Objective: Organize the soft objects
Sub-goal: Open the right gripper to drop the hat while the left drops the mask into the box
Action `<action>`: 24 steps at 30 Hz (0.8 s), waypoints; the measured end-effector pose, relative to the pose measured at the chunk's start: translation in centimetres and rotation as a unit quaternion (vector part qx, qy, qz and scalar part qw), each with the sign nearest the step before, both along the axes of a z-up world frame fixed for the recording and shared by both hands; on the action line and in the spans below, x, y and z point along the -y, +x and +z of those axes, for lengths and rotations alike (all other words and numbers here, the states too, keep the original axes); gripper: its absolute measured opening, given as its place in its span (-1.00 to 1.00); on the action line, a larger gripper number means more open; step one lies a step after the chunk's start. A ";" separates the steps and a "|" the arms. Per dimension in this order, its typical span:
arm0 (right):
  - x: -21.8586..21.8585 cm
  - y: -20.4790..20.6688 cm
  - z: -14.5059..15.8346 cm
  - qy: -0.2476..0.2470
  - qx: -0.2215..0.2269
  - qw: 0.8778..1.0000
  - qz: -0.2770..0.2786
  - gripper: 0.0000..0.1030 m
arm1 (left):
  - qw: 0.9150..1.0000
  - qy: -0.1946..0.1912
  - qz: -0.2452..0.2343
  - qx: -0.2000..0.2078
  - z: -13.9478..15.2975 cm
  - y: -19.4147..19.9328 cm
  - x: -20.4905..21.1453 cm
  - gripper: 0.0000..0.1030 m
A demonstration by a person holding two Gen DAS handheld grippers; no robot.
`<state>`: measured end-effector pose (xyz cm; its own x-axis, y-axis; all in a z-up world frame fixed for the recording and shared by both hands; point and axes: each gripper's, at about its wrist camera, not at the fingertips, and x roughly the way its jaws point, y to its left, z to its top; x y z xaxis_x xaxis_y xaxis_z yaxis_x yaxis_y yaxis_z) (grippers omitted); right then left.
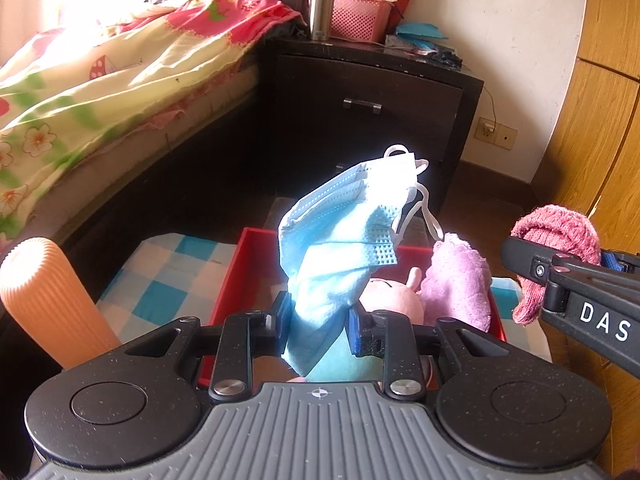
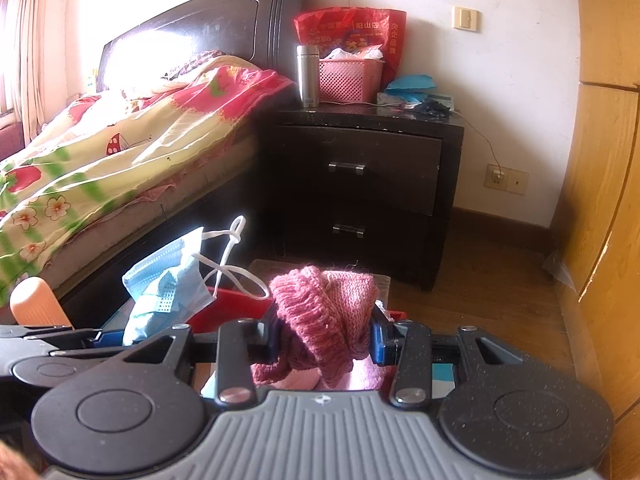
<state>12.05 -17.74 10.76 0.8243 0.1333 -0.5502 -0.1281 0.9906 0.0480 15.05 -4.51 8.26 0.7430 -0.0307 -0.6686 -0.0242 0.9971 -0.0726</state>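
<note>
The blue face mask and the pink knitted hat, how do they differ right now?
The face mask is thin, pleated, light blue with white ear loops; the knitted hat is thick, ribbed, dark pink yarn. The mask stands up, crumpled, from the left gripper; the hat droops in folds over the right gripper. The mask catches bright sunlight; the hat does not. Both are soft items, each clamped in a gripper over the red box.

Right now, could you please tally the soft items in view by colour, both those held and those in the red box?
Blue: 1, face mask, held in the left gripper
Pink: 2, knitted hat in the right gripper; plush toy in the red box
Purple: 1, fuzzy cloth in the box
Total: 4
</note>
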 end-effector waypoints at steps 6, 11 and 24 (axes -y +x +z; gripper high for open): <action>0.5 2.2 -1.6 0.003 -0.020 1.000 -0.007 -0.64 | 1.000 0.013 -0.003 -0.015 -1.1 1.8 0.4 -0.42; 1.0 4.4 -2.9 0.013 -0.046 0.999 -0.017 -0.64 | 0.999 0.017 0.006 -0.027 -1.8 3.5 0.3 -0.42; 1.0 7.7 -6.6 -0.010 -0.118 0.993 -0.012 -0.64 | 0.997 0.034 0.005 -0.071 -3.7 6.7 -0.2 -0.35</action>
<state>19.73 -18.70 4.21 0.6753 0.1023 -0.7304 -0.0926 0.9943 0.0537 21.77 -4.36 4.56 0.6402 0.0254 -0.7678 -0.0397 0.9992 0.0000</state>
